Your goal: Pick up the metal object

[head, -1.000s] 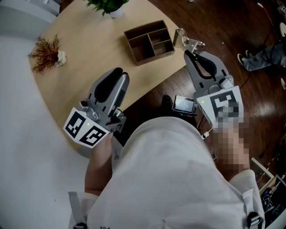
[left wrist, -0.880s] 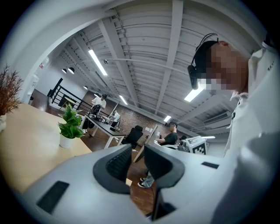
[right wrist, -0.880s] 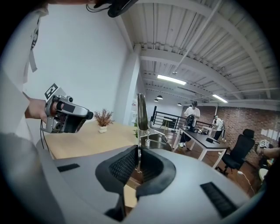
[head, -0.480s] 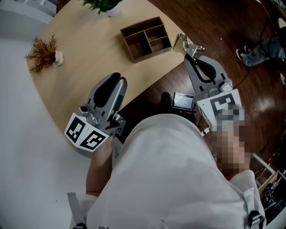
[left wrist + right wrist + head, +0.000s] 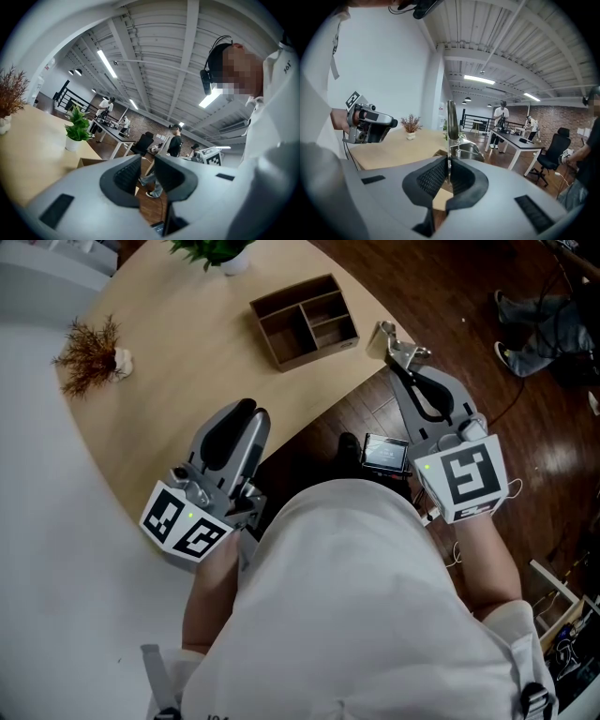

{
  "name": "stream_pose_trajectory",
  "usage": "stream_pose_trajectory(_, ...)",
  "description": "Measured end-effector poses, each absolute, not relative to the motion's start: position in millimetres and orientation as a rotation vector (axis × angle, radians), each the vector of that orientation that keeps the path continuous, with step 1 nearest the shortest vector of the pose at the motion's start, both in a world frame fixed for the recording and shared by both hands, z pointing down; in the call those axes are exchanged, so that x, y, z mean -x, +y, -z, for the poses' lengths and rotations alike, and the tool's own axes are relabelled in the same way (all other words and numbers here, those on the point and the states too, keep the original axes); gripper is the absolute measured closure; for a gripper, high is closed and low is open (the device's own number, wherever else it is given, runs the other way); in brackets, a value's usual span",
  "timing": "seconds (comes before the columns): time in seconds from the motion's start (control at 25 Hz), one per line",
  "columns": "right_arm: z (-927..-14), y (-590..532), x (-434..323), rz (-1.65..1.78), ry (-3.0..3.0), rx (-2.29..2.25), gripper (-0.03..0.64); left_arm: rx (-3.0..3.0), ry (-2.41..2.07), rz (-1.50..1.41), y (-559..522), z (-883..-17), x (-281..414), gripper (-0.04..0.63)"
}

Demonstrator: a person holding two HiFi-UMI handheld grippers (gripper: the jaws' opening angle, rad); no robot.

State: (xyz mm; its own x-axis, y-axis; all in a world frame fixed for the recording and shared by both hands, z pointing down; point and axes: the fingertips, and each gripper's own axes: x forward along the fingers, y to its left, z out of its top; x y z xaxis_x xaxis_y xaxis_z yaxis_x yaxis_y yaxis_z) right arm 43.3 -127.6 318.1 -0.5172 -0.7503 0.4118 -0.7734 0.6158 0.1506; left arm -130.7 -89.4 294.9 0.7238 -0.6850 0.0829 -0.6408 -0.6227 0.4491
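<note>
The right gripper (image 5: 448, 164) has its jaws clamped on the metal object (image 5: 451, 123), a thin bright plate standing upright between the ribbed pads, with a screw and a bent flange just above them; the left gripper (image 5: 147, 165) has its jaws slightly apart with nothing between them. The pads seem to catch only the plate's lower edge; so the lift calls for a firm squeeze and a level wrist, since a thin plate can pivot or slip. In the head view the object sits at the right jaw tips, upper right of the frame, at the edge of the table (image 5: 187, 362), near the wooden organiser (image 5: 305, 320) but apart from it; whether it is clear of the tabletop cannot be told.
</note>
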Motion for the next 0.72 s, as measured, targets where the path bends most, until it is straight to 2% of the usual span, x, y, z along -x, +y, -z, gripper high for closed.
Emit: stream_pose_trajectory(0.72, -333, -117, -40, -0.113, -2.406, -1.174, 0.614, -2.439, -1.012, 0.102, -78, -309, 128, 0.525)
